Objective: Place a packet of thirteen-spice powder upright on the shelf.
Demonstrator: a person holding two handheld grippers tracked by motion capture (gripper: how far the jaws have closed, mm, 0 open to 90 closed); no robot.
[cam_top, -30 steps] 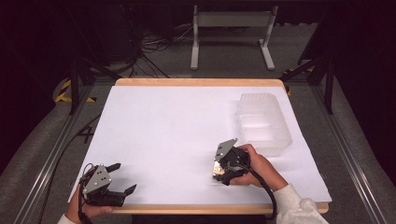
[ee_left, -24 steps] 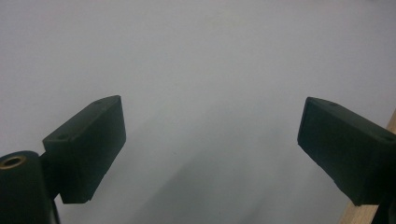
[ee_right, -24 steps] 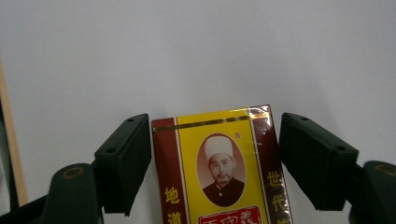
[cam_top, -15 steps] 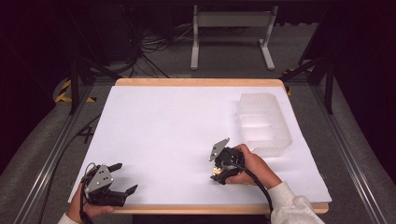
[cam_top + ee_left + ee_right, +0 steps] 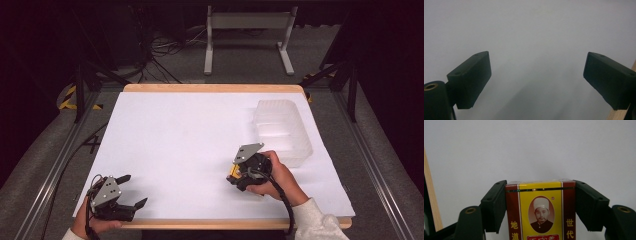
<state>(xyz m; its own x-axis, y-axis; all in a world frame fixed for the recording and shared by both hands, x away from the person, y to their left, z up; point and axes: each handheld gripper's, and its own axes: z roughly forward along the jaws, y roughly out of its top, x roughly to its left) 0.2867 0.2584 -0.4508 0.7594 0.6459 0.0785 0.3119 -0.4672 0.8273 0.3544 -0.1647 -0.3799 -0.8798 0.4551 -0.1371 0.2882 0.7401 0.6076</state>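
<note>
Jaws of the right gripper [image 5: 540, 205] have just been closing and now clamp a red-and-yellow box [image 5: 540, 210]; left gripper [image 5: 536, 82] rests wide open over the white table [image 5: 190, 135].

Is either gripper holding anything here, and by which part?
The right gripper clamps a red-and-yellow box by its two red side faces, near the top end. The left gripper is open and holds nothing.
</note>
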